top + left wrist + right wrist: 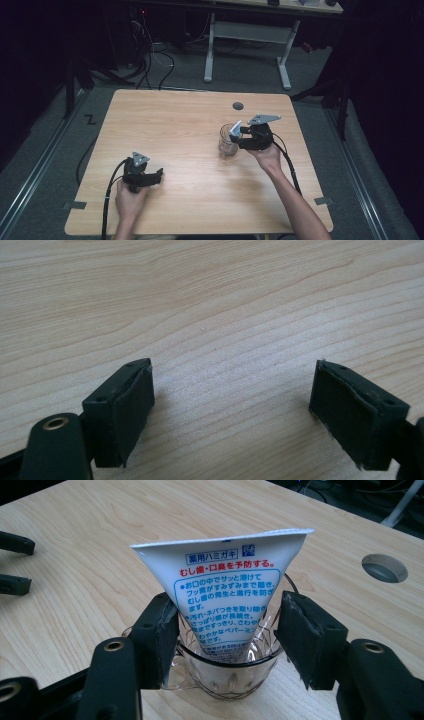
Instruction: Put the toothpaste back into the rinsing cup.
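A white toothpaste tube with blue and red print stands cap-down in a clear glass cup, its flat crimped end up. My right gripper reaches in over the cup's rim with one black pad on each side of the tube. A gap shows between the right-hand pad and the tube, so the jaws stand open around it. From the high view the cup and tube sit right of the table's middle, with the right gripper beside them. My left gripper is open over bare wood near the front left.
The wooden table has a round cable hole behind the cup. A white-legged desk and loose cables lie on the floor beyond the far edge. Dark surroundings flank both sides.
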Motion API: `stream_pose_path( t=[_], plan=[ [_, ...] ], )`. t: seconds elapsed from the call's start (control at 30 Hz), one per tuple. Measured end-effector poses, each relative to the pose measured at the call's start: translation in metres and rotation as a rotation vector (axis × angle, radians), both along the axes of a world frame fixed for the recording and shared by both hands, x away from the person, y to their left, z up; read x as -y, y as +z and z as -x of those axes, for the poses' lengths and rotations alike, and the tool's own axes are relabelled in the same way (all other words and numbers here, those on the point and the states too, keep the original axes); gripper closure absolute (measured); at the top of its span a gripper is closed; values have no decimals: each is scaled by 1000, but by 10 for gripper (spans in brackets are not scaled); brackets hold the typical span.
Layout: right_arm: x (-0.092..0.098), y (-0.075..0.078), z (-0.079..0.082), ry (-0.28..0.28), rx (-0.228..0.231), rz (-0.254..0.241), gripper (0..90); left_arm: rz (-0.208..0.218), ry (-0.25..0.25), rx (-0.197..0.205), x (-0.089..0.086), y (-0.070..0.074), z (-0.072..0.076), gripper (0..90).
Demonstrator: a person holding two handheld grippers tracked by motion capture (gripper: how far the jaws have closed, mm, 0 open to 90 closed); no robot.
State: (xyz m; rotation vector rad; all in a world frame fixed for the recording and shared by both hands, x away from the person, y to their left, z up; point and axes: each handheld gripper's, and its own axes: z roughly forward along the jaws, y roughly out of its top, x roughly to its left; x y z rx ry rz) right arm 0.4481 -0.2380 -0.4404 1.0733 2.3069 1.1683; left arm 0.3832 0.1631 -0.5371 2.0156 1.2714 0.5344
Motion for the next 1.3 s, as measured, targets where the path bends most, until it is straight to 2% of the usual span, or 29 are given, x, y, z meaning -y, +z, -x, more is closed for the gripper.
stream_pose_path(
  t=[0.7,0.9,1.3],
  plan=[
    [11,12,13,7,52,-51,396,0,0,0,0,0,0,180],
    [18,14,17,-7,61,-52,405,0,0,0,0,0,0,180],
    [34,18,27,-49,67,-84,422,0,0,0,0,0,0,180]
  ],
)
